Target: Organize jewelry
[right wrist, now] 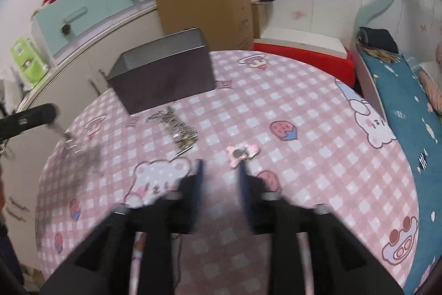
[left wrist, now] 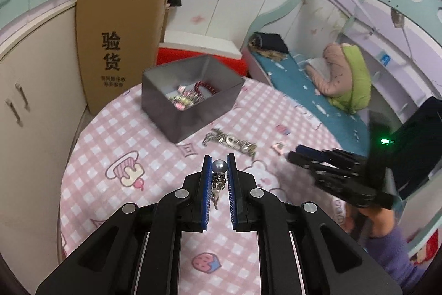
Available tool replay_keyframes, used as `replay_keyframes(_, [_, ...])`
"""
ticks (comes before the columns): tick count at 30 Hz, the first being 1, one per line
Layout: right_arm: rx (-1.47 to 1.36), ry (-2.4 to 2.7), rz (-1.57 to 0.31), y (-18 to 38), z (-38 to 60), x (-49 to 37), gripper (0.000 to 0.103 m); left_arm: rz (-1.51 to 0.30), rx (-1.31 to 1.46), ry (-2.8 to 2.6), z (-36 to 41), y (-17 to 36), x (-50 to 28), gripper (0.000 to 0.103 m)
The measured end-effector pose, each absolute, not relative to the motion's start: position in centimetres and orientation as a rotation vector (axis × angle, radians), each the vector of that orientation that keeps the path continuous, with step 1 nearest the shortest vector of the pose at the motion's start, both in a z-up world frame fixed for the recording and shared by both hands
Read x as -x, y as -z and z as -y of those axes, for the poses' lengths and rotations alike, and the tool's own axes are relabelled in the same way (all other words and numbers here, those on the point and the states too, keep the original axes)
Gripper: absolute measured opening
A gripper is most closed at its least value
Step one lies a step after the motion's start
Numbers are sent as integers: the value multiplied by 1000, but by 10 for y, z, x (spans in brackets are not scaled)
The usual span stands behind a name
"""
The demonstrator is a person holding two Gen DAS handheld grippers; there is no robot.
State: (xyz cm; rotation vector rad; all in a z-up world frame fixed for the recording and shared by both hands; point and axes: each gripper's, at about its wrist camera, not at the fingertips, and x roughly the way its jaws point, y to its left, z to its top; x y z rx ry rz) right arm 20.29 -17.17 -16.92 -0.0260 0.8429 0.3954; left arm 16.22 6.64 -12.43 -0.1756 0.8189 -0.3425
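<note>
The left gripper [left wrist: 219, 165] is clamped on a pearl pendant [left wrist: 219, 166]: the grey pearl sits between the two blue pads at the fingertips, and its short metal chain hangs straight down from the bead, so the piece's long axis runs vertically, back toward the gripper body. In the right wrist view the same chain [right wrist: 73, 146] dangles blurred from the left fingertips, above the tablecloth.

The right gripper [right wrist: 221, 170] has its fingers parted with nothing between them; it is motion-blurred. Just ahead of its right fingertip lies a small pink hair clip [right wrist: 241, 153] with a dark round centre, flat on the cloth. Ahead and to its left lies a silver chain bracelet [right wrist: 178, 129], stretched in a line that runs diagonally away toward the box.

The grey box [left wrist: 190, 113] stands ahead of the left gripper, slightly left, open-topped, with a heap of jewelry [left wrist: 187, 96] inside, among it a dark red coil and pale glittering pieces. The bracelet [left wrist: 230, 143] lies between box and left fingertips.

All rests on a round table under a pink checked tablecloth [right wrist: 304, 107] printed with bears and strawberries. Beyond stand a cardboard carton [left wrist: 118, 41], a cream cabinet [left wrist: 36, 90] and a bed [left wrist: 312, 90] with a blue sheet to the right.
</note>
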Motion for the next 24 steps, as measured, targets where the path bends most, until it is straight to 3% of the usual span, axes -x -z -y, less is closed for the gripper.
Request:
replay_keyframes(10, [60, -350, -883, 190, 159, -234, 36, -790, 176, 391, -61, 101, -165, 12])
replay_keyframes(12, [63, -337, -882, 191, 160, -234, 19, -786, 171, 397, -59, 98, -166, 12])
replay_keyframes(14, [55, -332, -885, 191, 165, -236, 15, -782, 168, 404, -57, 94, -168, 12])
replay_keyframes(24, [1, -347, -854, 167, 180, -224, 14, -732, 137, 478, -48, 56, -180, 12])
